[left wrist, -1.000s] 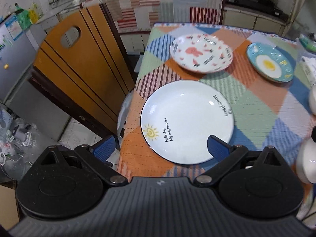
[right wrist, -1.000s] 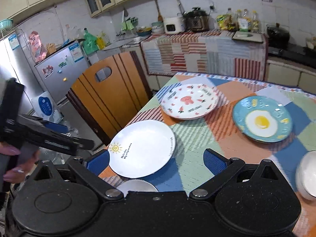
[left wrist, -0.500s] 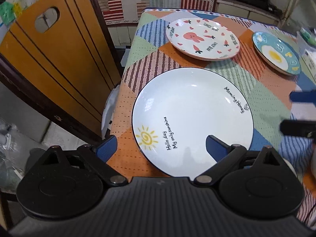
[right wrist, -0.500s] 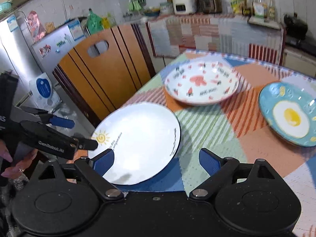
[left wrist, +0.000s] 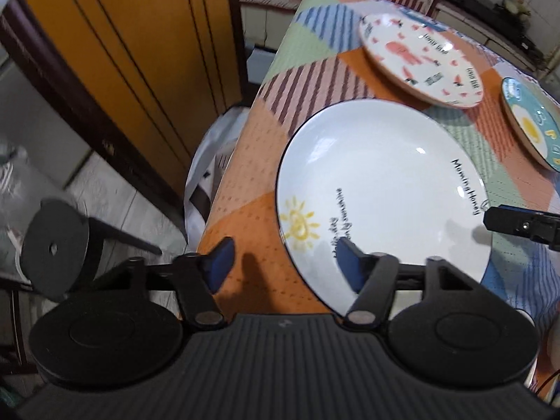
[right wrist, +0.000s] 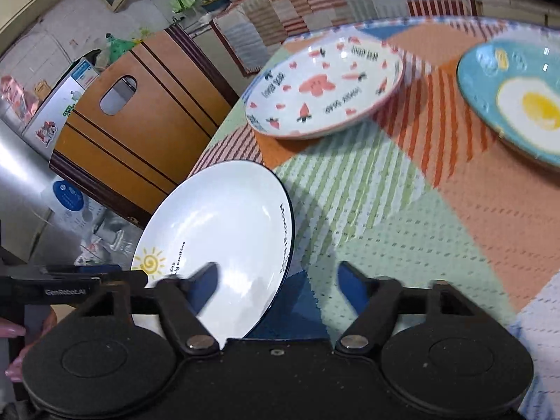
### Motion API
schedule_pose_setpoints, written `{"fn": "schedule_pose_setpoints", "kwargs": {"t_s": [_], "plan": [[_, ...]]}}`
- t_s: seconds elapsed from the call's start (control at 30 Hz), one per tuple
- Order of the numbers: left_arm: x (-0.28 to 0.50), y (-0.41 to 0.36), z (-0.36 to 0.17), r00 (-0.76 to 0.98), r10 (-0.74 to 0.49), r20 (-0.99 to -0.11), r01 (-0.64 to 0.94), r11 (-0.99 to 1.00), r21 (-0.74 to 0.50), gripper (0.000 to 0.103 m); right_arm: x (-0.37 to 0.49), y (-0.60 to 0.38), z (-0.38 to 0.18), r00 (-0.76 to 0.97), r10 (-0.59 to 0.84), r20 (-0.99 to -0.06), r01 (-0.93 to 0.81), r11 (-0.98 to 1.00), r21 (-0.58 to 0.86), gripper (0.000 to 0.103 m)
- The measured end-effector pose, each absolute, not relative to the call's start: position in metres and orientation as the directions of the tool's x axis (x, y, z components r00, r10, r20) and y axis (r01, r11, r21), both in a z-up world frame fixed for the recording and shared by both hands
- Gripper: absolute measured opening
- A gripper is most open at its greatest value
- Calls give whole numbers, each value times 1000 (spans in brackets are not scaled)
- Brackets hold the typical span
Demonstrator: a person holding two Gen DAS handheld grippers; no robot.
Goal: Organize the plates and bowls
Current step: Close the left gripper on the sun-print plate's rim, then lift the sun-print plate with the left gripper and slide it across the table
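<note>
The patchwork-cloth surface carries a round white ceramic plate with a yellow sun print at its corner. The left gripper straddles the plate's near-left rim, the right gripper its opposite rim; both are closing, pads not yet pressing.

Three plates are counted on the patchwork tablecloth: one white sun plate, one pink rabbit plate and one blue fried-egg plate. One wooden chair and one round black stool are seen.
</note>
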State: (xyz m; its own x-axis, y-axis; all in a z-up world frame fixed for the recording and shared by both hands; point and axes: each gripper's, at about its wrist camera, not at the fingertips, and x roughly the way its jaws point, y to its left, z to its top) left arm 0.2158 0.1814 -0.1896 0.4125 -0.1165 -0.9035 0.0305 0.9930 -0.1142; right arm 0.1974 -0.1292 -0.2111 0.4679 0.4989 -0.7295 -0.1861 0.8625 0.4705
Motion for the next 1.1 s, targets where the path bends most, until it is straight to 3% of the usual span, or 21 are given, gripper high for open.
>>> {"fn": "schedule_pose_setpoints", "kwargs": {"t_s": [0.1, 0.17, 0.23, 0.47, 0.67, 0.77, 1.1], "plan": [[216, 180, -195, 391, -117, -913, 31, 993, -114, 33, 205, -129, -221, 433, 517, -739, -172, 852, 495, 44], [217, 177, -197, 387, -137, -912, 41, 991, -131, 25, 208, -129, -226, 421, 525, -740, -163, 846, 507, 20], [216, 173, -198, 381, -155, -911, 53, 988, -146, 19, 211, -130, -231, 412, 541, -733, -162, 835, 526, 14], [221, 177, -204, 378, -185, -907, -3, 980, -201, 22, 224, -122, -235, 389, 544, -743, -183, 837, 516, 11], [224, 179, -203, 344, -230, -910, -11, 968, -249, 22, 227, -118, -230, 370, 528, -764, -188, 848, 495, 16], [222, 174, -195, 352, -245, -903, 36, 968, -249, 23, 231, -129, -226, 364, 555, -748, -162, 828, 536, 15], [223, 121, -168, 356, -313, -880, 180, 947, -265, 23, 220, -175, -190, 405, 534, -743, -228, 845, 483, 17]]}}
